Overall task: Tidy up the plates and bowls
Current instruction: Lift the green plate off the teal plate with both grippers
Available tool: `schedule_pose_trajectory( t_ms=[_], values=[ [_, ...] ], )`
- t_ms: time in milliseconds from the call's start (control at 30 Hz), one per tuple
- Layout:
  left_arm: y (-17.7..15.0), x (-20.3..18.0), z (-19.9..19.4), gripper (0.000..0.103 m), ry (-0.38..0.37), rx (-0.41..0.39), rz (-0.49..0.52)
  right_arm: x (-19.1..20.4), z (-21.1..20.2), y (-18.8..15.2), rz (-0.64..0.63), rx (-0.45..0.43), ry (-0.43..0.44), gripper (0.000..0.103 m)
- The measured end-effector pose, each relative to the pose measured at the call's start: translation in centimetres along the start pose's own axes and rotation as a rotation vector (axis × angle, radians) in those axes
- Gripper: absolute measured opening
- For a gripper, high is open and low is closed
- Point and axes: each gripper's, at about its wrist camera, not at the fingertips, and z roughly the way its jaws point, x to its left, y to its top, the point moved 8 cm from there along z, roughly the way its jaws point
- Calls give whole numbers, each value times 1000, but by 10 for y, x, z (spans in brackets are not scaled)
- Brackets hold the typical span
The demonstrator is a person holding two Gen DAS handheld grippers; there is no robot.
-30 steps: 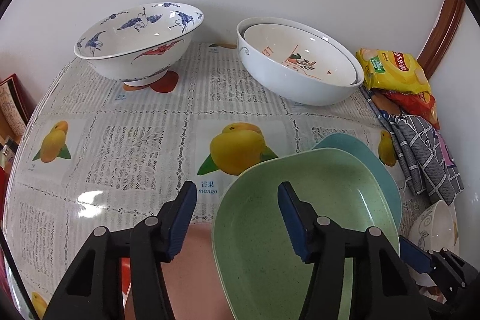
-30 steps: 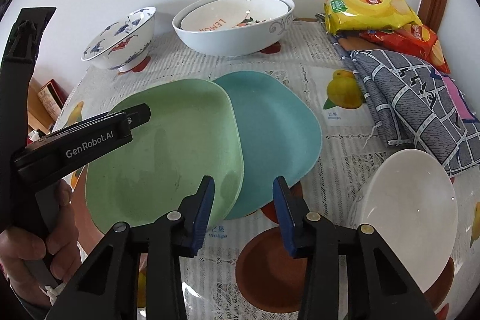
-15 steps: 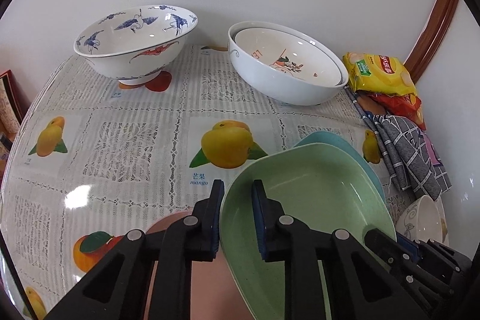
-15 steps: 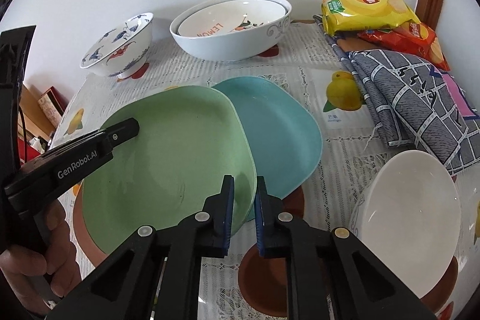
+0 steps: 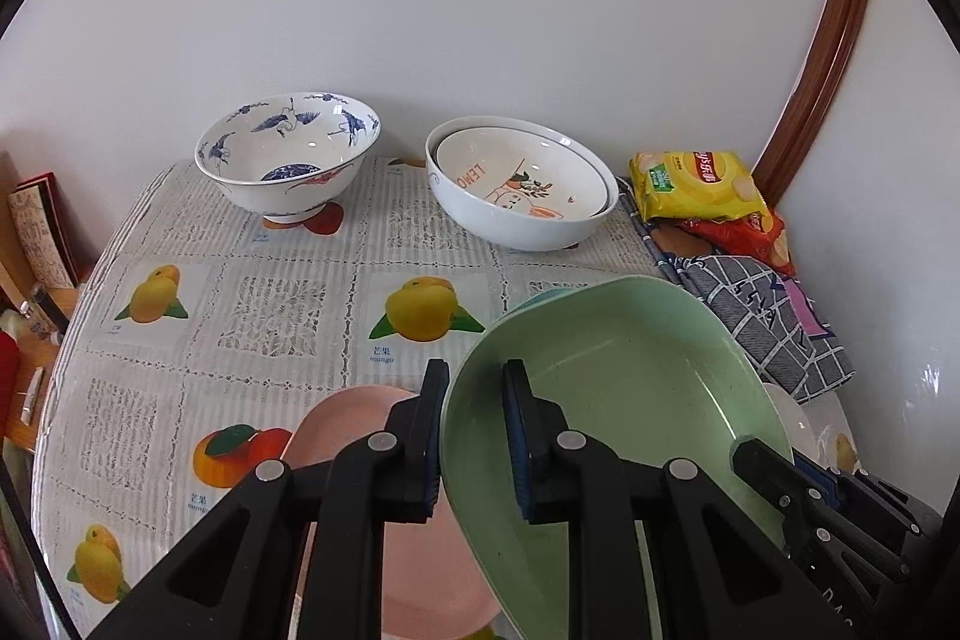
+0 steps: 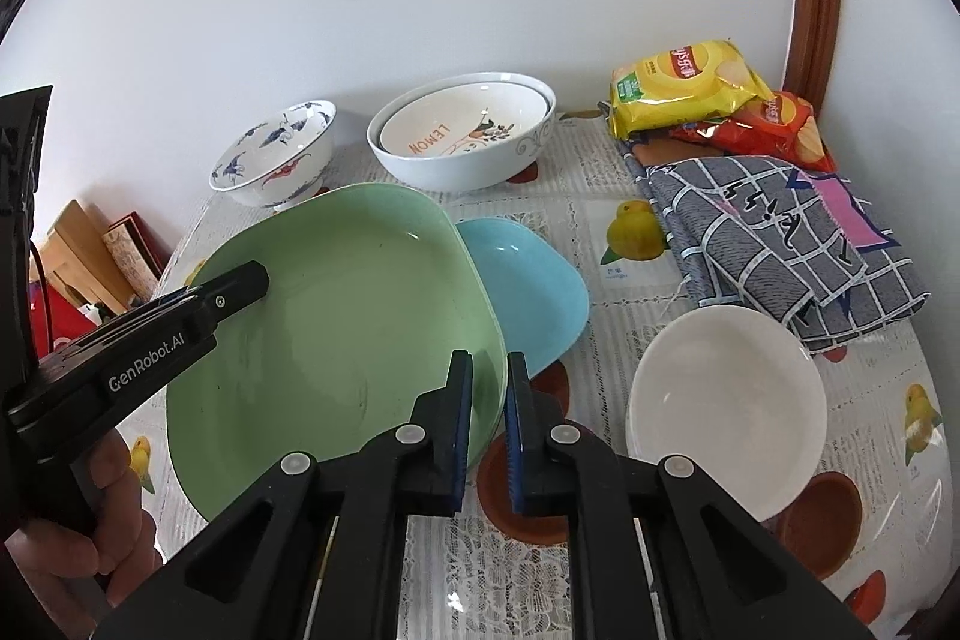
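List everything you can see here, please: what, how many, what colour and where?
green plate: 1, pale green, held up by both grippers
blue plate: 1, turquoise, on table beyond green plate
pink plate: 1, under left gripper
white bowl: 1, near right
nested bowls: 2, white, back centre
crane bowl: 1, blue-and-white, back left
chip bags: 2, yellow and red, back right
cloth: 1, grey checked, right
left gripper: black, fingers on plate rim
right gripper: black, fingers on plate rim
hand: 1, lower left
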Motion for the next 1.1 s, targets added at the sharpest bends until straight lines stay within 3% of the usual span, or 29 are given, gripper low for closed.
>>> schedule_pose_trajectory(
  t_ms=[600,1100],
  values=[
    [-20,-23,-74,18,-21,-81,2,-6,-83,-19,6,-113,-12,9],
    [-29,-25,-97,18,-23,-106,-1,-6,-108,-28,13,-155,-13,8]
  ],
)
